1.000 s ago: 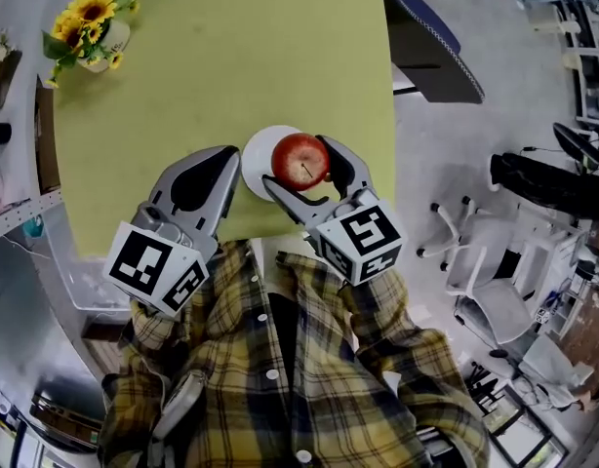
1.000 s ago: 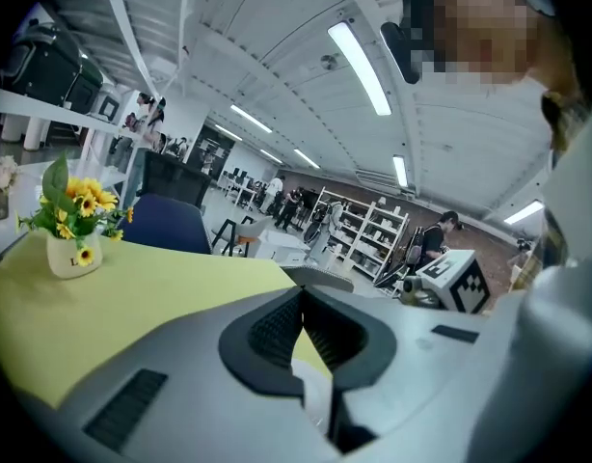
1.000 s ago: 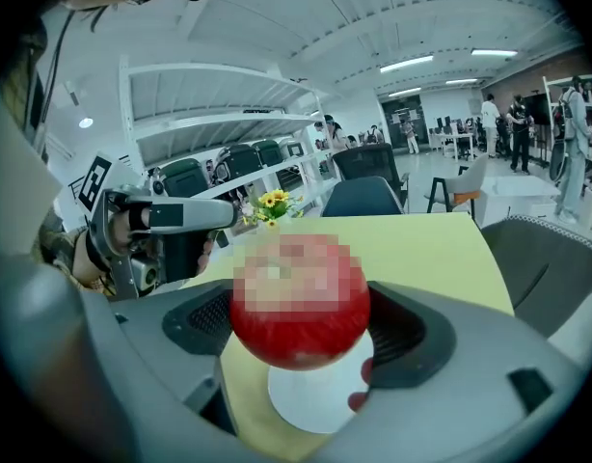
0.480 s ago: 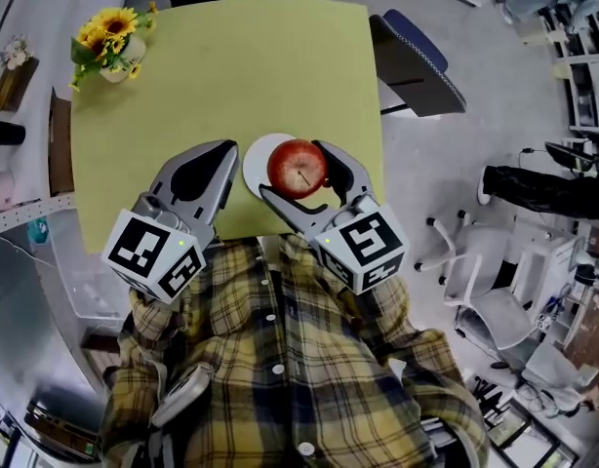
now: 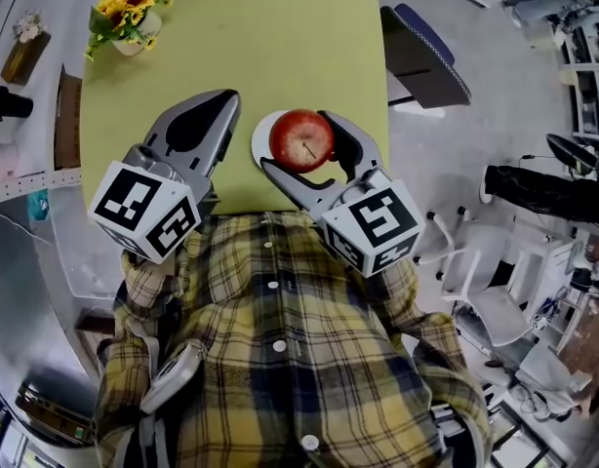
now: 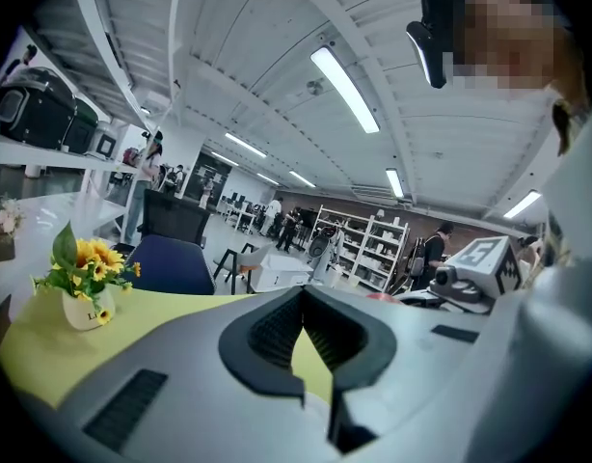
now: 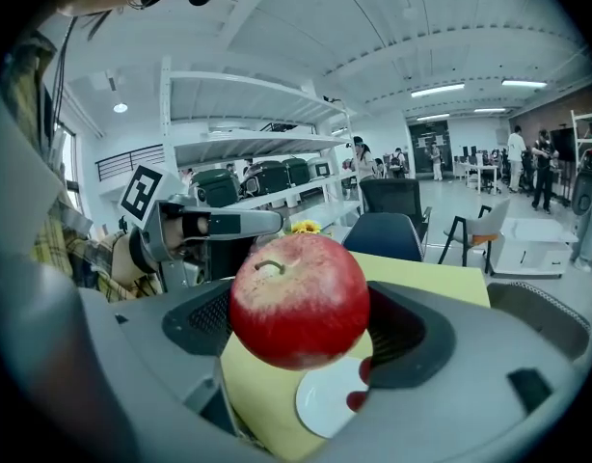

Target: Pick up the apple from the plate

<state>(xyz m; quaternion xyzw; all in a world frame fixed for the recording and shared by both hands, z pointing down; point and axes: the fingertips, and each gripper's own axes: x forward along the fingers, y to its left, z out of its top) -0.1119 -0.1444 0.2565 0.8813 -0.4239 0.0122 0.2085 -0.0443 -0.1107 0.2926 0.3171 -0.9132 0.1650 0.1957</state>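
Observation:
A red apple [image 5: 301,138] [image 7: 299,300] is held off the table, stem up, with my right gripper [image 5: 305,154] [image 7: 306,326] shut on it. Below it the small white plate [image 5: 259,140] [image 7: 330,398] lies on the yellow-green table [image 5: 260,57], with nothing on it that I can see. My left gripper [image 5: 214,136] [image 6: 301,340] hovers over the table to the left of the plate; its jaws meet at the tips and nothing is between them.
A small white vase of sunflowers [image 5: 130,13] [image 6: 84,280] stands at the table's far left corner. A dark blue chair [image 5: 426,52] is at the table's right side. White office chairs [image 5: 475,271] stand on the floor to the right.
The right gripper has risen with the apple, which now hangs clear above the plate. The left gripper has lifted slightly too.

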